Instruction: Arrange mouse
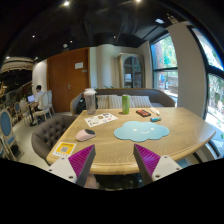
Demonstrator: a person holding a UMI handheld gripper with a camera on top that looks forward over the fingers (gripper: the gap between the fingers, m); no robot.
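Observation:
A light-coloured mouse (86, 133) lies on the round wooden table (110, 150), left of a light blue round mat (141, 130). My gripper (113, 160) is open and empty, held back from the table's near edge, well short of the mouse. Its two magenta pads (82, 160) stand wide apart, with only the table's edge between them.
On the table stand a white jug (90, 99) and a green cup (126, 102) at the far side, papers (101, 119) in the middle, a yellow card (63, 149) at the left and small red and dark items (145, 113) at the right. A grey sofa (112, 99) and chairs surround it. A person (39, 98) sits far left.

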